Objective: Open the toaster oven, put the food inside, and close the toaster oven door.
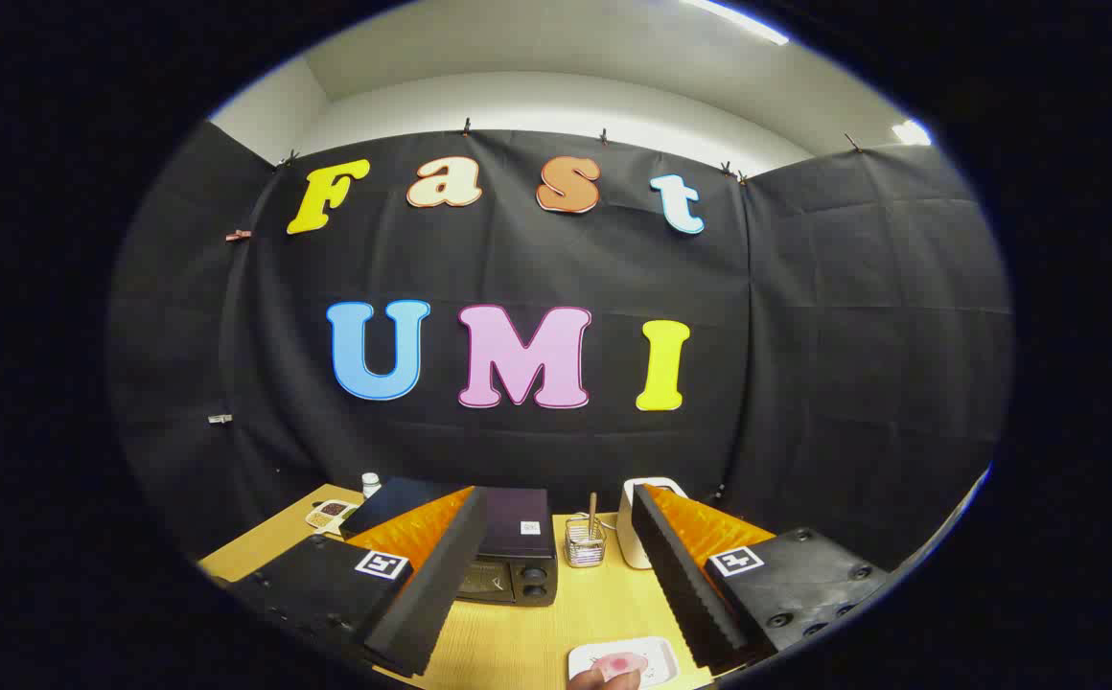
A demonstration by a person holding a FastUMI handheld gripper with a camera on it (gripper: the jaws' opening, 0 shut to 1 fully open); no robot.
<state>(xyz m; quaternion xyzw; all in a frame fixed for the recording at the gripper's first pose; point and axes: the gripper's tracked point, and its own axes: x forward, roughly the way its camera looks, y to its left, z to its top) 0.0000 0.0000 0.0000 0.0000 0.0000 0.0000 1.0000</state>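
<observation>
Two fingers of the gripper (556,537) stand wide apart, holding nothing, above a wooden table (604,604). Between them, beyond their tips, sits the closed toaster oven (516,561), a small illegible label on top. Beside it, a clear holder (585,542) contains a stick. Nearer, a white plate (625,661) carries pink food (625,663).

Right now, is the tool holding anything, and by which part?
Nothing is held. The tool is open, its fingers spread apart above the table, with the toaster oven beyond them.
</observation>
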